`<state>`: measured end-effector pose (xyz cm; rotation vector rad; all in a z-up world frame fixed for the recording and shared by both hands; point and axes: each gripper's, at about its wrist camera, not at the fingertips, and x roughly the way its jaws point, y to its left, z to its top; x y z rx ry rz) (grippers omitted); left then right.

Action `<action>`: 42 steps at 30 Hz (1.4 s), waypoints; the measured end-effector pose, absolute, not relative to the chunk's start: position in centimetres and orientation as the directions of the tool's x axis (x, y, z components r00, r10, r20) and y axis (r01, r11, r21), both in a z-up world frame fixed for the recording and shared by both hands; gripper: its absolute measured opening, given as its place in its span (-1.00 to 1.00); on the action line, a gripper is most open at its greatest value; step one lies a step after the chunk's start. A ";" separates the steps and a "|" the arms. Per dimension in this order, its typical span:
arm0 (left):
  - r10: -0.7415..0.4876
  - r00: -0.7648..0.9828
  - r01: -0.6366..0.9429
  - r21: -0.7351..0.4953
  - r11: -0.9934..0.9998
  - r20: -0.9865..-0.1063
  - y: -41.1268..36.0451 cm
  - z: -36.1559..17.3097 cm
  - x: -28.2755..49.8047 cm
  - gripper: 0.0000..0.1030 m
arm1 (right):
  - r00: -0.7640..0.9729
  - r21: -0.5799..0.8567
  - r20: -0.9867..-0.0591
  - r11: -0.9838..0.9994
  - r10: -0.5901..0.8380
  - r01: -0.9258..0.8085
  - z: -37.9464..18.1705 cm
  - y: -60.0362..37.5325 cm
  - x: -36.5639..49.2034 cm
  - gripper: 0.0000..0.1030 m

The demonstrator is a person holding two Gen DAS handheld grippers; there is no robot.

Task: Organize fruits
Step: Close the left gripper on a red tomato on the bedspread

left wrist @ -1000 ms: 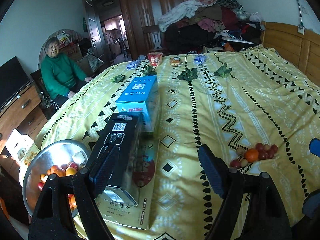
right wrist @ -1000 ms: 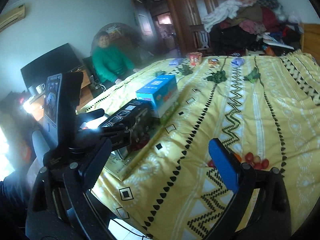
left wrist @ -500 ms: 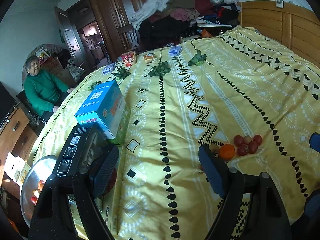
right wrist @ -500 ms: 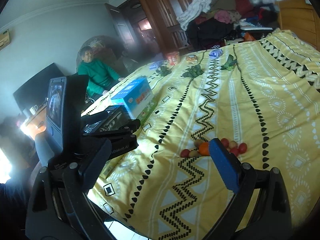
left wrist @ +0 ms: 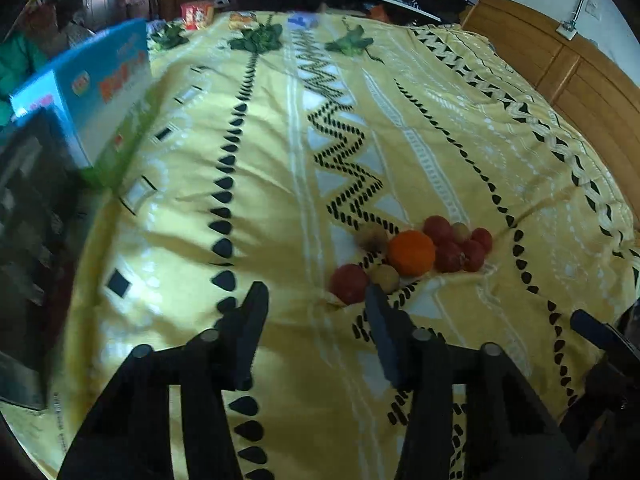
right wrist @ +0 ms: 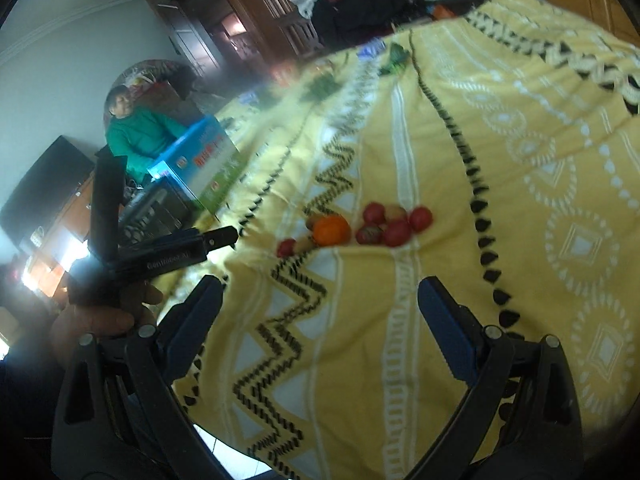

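Note:
A small pile of fruit lies on the yellow patterned bedspread [left wrist: 420, 128]: an orange [left wrist: 411, 252], several red fruits [left wrist: 349, 283] and a few pale ones [left wrist: 384, 278]. My left gripper [left wrist: 314, 300] is open and empty, its right fingertip just in front of the nearest red fruit. The pile also shows in the right wrist view, with the orange [right wrist: 331, 230] in its middle. My right gripper [right wrist: 320, 300] is open and empty, a short way in front of the pile. The left gripper [right wrist: 224, 236] shows at the left of that view.
A blue box [left wrist: 88, 88] and a black box [left wrist: 28, 200] stand on the bed at the left. Green leafy bunches [left wrist: 260, 38] and small packets lie at the far end. A wooden headboard [left wrist: 580, 80] runs along the right. A person in green [right wrist: 136, 136] sits beyond the bed.
Both grippers have swung right and moved down toward the fruit pile, which now looks much closer. The metal bowl of fruit has left the left wrist view. Both grippers stay open.

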<state>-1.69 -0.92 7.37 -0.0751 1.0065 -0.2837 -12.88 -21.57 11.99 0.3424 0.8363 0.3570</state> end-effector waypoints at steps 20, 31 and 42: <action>-0.396 0.455 0.289 -0.288 0.913 -0.798 -2.7 2.7 1.7 -0.26 | 0.551 0.420 -0.714 0.894 0.431 -0.156 8.9 -21.3 -9.3 0.91; -0.364 0.488 0.346 -0.207 0.915 -0.793 -4.3 2.9 2.1 -0.25 | 0.528 0.410 -0.728 0.895 0.438 -0.177 8.4 -19.6 -8.7 0.90; -0.388 0.511 0.305 -0.260 0.916 -0.767 -2.8 3.1 1.1 -0.44 | 0.533 0.406 -0.714 0.889 0.454 -0.213 8.9 -19.2 -8.3 0.37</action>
